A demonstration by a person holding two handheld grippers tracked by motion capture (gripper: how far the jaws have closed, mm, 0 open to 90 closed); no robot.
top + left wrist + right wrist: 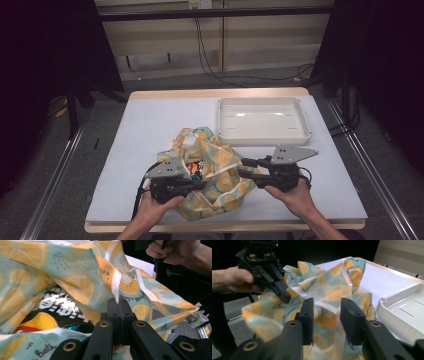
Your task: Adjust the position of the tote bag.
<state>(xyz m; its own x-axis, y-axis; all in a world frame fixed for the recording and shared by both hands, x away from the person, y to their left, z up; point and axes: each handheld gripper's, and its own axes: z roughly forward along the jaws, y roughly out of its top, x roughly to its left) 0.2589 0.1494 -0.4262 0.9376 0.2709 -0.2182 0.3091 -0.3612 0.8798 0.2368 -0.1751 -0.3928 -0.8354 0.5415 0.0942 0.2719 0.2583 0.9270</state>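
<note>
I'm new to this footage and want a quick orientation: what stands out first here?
A bright fabric bag printed with orange slices sits crumpled at the table's near middle. The left gripper is shut on its rim, the right gripper open beside it. A white tray sits behind.

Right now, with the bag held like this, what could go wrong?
1. The left gripper pinches only a thin edge of the bag; the fabric may slip free.
2. The right gripper is open around a fold, so the mouth could sag shut over the snack packet.
3. Pulling could drag the bag into the tray.
</note>
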